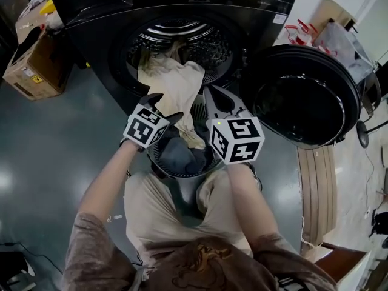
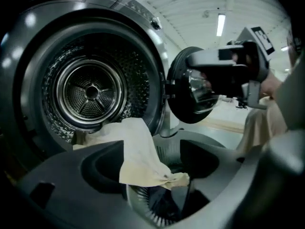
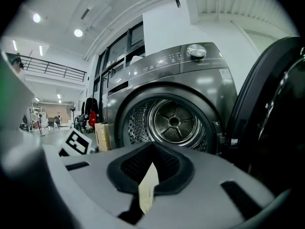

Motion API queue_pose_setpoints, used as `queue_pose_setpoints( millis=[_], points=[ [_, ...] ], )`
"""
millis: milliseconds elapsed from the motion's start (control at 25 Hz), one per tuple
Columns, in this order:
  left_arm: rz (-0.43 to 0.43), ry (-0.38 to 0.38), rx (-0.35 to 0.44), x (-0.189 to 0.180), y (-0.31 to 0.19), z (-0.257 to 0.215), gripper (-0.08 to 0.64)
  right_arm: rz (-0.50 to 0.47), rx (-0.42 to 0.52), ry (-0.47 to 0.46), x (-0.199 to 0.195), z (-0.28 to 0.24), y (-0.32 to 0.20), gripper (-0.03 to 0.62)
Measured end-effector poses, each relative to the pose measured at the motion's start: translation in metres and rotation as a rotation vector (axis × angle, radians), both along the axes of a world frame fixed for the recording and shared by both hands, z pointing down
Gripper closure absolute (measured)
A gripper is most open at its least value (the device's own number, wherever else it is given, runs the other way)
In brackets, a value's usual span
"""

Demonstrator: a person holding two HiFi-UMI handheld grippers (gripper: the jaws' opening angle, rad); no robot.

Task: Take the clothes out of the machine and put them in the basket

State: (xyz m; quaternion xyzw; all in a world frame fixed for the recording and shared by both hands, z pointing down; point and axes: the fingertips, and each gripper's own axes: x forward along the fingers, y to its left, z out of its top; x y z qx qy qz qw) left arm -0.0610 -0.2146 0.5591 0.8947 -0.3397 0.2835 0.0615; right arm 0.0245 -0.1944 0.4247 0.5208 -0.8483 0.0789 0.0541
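A: Judging by the way the beige garment (image 1: 173,80) sags out of the drum (image 1: 203,41) at the top centre of the head view, we are dealing with light, limp cloth. It has no stiffness and nothing fragile about it, and we think it is likelier to snag on the drum's lip than to slip.

B: Agreed. It hangs from the mouth of the machine (image 1: 97,17) down to the basket (image 1: 156,161) at mid-frame. Its lower end lies over the dark clothes (image 1: 182,153) in there, and its upper end seems to be inside the drum.

A: And our hold? The right gripper (image 3: 151,175) has its jaws pressed together on a thin fold of that beige cloth, and we see the sliver standing between them.

B: The left gripper (image 2: 151,173) is spread wide. The garment drapes across the gap between its jaws, but they do not press on it.

A: So one pinch carries it, which we think is enough for something this light.

B: For the rest, we would take hold high up, on the bunched part at the drum's lip, where there is thick cloth to bite. A single thin edge could slide out.
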Motion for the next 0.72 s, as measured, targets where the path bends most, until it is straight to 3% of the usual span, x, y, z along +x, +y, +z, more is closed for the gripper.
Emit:
queue_pose_setpoints(
  millis=[320, 520, 720],
  points=[
    [-0.143, -0.054, 0.054, 0.002, -0.109, 0.034, 0.15, -0.03, 0.005, -0.004, -0.004, -0.003, 0.002, 0.595],
    [-0.221, -0.083, 0.0, -0.011, -0.155, 0.057, 0.144, -0.038, 0.001, -0.01, -0.004, -0.004, 0.004, 0.594],
    [-0.219, -0.212, -0.059, -0.008, -0.168, 0.081, 0.149, -0.037, -0.001, -0.014, -0.005, -0.005, 0.002, 0.595]
  ],
)
